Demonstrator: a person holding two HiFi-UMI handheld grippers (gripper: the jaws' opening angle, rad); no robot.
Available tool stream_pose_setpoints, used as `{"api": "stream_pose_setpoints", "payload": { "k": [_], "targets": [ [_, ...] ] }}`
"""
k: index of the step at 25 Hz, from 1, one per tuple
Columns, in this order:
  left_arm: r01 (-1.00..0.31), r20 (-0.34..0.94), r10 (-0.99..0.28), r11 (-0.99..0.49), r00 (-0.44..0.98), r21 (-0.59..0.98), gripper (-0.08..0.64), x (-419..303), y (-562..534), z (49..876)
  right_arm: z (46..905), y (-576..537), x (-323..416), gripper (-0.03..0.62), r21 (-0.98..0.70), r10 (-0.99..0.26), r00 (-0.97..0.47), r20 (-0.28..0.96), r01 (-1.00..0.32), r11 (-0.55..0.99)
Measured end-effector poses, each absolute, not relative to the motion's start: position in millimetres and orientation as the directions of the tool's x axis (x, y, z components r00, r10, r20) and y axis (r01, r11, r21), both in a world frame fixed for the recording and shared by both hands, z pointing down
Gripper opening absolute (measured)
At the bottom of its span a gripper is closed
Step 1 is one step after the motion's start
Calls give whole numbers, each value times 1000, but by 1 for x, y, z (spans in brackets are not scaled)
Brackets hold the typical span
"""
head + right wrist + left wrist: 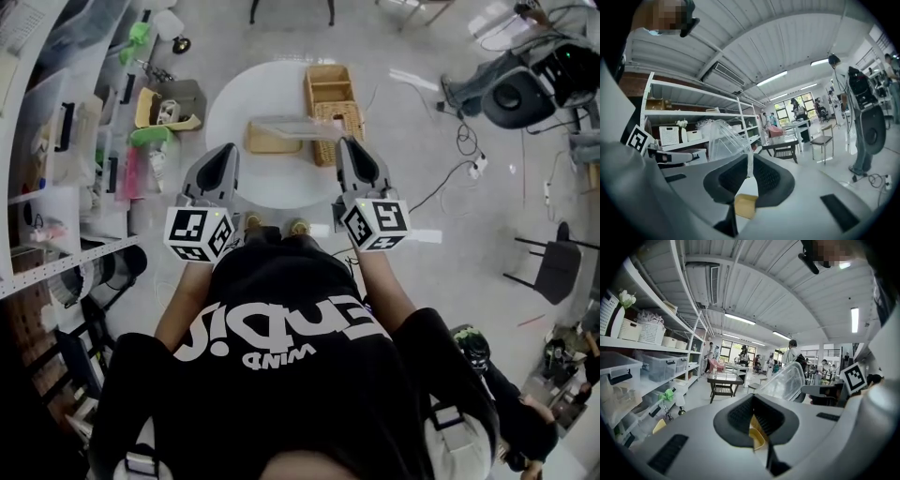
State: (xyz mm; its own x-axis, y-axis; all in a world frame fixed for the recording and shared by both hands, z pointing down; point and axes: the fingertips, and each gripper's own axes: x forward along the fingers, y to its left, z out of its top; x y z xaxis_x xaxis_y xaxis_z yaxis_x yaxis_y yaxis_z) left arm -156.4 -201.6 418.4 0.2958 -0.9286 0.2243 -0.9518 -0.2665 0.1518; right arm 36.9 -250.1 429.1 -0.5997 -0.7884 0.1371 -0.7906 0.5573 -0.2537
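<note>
One clear lid [286, 125], left tongs [229, 149], right tongs [346, 142]

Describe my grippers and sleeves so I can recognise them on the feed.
The left gripper and the right gripper look alike: light grey wedge-shaped shells that taper to the tips, with dark textured pads inside. A cube with black-and-white square markers sits at the rear of each. No cables show. The person wears a black short-sleeved T-shirt with white lettering.

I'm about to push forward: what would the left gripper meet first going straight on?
Probably the tan box on the table; it shows just past the fingers of the left gripper, though depth is unclear.
</note>
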Motion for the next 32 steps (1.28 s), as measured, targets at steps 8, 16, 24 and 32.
{"api": "stream_pose_setpoints", "payload": {
  "k": [8, 16, 24, 32],
  "targets": [
    [-956, 212, -938, -240, 274, 169, -2, -125, -187, 410, 432, -218, 72, 37, -226, -758, -634, 154, -769, 598],
    [-961, 204, -944, -232, 260, 150, -2, -122, -162, 399, 429, -199, 87, 37, -229, -774, -616, 145, -782, 580],
    [-952, 182, -939, -270, 293, 140, -2, -142, -103, 396, 420, -137, 71, 37, -241, -814, -567, 126, -814, 529],
    [-930, 150, -920, -343, 361, 134, -2, -149, -48, 390, 410, -64, 69, 37, -223, -852, -509, 122, -851, 476]
  ]
}}
